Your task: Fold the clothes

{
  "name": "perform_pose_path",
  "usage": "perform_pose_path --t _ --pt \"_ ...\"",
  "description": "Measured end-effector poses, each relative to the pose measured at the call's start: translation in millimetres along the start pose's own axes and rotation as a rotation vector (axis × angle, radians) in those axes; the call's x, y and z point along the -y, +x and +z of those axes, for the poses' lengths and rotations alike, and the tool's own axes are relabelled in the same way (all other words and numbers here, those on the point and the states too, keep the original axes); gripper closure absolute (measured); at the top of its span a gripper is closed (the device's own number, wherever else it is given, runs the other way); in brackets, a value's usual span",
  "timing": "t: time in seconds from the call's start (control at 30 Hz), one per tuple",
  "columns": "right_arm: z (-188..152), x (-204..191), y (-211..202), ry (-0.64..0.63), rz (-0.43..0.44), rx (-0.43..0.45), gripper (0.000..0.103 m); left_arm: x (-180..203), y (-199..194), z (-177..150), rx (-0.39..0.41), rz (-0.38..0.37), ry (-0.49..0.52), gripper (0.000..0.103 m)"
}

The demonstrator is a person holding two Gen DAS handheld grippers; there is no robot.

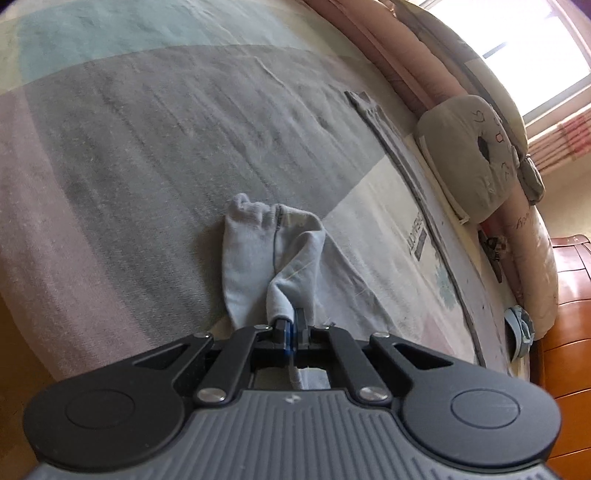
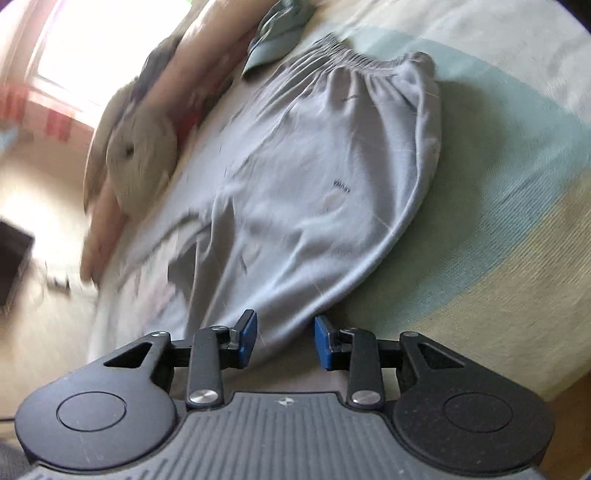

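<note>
A: Where do the pale grey elastic-waist cotton trousers point(image 2: 314, 177) lie?

B: Flat on the broad-striped woven bed cover point(image 2: 498, 221), waistband at the far end, legs towards the near edge.

A: And to the trousers' left?

B: The round beige fabric cushion point(image 2: 144, 147) sits just beside them, leaning on the long pink padded bolster point(image 2: 199, 55) behind it. A folded green cloth point(image 2: 280, 33) lies left of the waistband, touching it.

A: The near end?

B: The right gripper point(image 2: 284, 339) sits just before the trousers' near edge, jaws apart, cloth beyond the gap. The left gripper point(image 1: 290, 328) pinches the bunched leg end point(image 1: 258, 251), which rests on the cover ahead of it.
</note>
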State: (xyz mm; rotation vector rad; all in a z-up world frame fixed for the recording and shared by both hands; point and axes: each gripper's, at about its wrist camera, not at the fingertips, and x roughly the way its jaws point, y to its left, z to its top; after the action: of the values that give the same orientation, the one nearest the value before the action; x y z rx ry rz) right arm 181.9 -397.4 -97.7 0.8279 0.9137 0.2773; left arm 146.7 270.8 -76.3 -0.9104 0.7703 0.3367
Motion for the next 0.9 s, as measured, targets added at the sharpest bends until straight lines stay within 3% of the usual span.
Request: perform_pose_path --t 0.07,0.1,0.27,0.47,0.57,0.67,0.83,0.9 --pt "0 0 6 0.002 -0.033 0.019 0.101 0 -4 0 0.007 0.007 0.004 0.103" --pt "0 -2 8 -0.007 -0.048 0.02 0.101 0 -7 0 0.01 0.011 0.006 0.103" --pt "0 -15 -9 -0.048 -0.071 0.011 0.101 1 -30 2 0.049 -0.007 0.014 0.103" --pt "-6 -23 -32 -0.095 -0.122 -0.05 0.101 -11 -48 -15 0.005 0.032 0.061 0.103" --pt "-8 -17 -27 -0.095 -0.175 -0.095 0.101 -34 -44 -23 -0.023 0.071 0.012 0.101" --pt "-7 -17 -20 -0.107 -0.221 -0.135 0.097 -50 -50 -23 -0.029 0.057 -0.047 0.094" --pt "11 -32 -43 -0.142 -0.239 -0.017 0.087 -48 -81 -10 0.059 0.102 -0.004 0.091" --pt "20 -41 -49 -0.175 -0.247 0.03 0.081 -48 -91 0 0.125 0.138 0.015 0.08"
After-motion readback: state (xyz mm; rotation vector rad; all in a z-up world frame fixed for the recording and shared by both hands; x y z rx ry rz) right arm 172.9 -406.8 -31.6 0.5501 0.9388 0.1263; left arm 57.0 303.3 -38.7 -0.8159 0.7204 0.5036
